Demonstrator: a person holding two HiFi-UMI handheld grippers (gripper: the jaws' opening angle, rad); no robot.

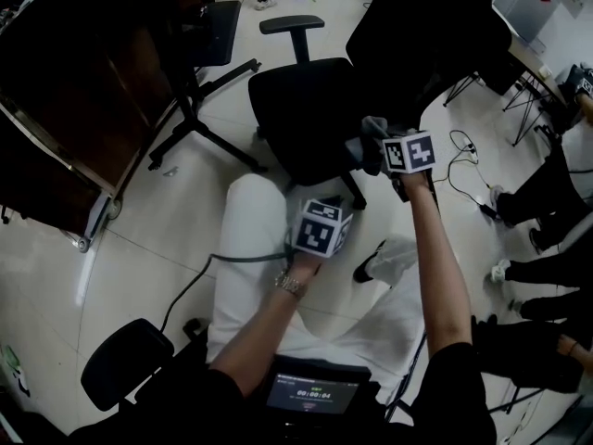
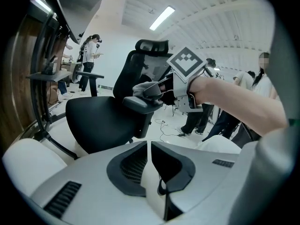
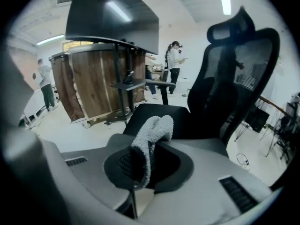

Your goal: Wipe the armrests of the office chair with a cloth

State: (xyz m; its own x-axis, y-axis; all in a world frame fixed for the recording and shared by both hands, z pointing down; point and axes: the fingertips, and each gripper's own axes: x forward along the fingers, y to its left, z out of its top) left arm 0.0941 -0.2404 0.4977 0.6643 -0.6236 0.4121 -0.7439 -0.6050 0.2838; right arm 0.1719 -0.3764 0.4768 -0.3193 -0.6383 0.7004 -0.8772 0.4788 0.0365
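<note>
Closest to the camera is a small lit screen (image 1: pixel 313 395) at the person's chest. From there two bare forearms reach forward over white trousers (image 1: pixel 248 248).

The left hand-held gripper (image 1: pixel 320 228) is held low above the person's knee. Its jaws are pressed together with nothing between them, and it points toward a black office chair (image 1: pixel 296 109) on the pale floor (image 1: pixel 139 248).

The right hand-held gripper (image 1: pixel 408 153) reaches further, to the chair's near side. It is clamped on a fluffy grey cloth (image 3: pixel 150 142) whose loose end sticks up past the jaws. Seen from the left gripper view, the cloth lies on top of the near armrest (image 2: pixel 140 104) – touching the pad. The far armrest (image 1: pixel 292 24) stands on the other side of the seat, well apart from the cloth.

A dark wooden counter (image 1: pixel 74 91) on wheels stands to the left of the chair. Several people (image 1: pixel 547 202) stand at the right edge, near a cable (image 1: pixel 463 156) lying on the floor.
</note>
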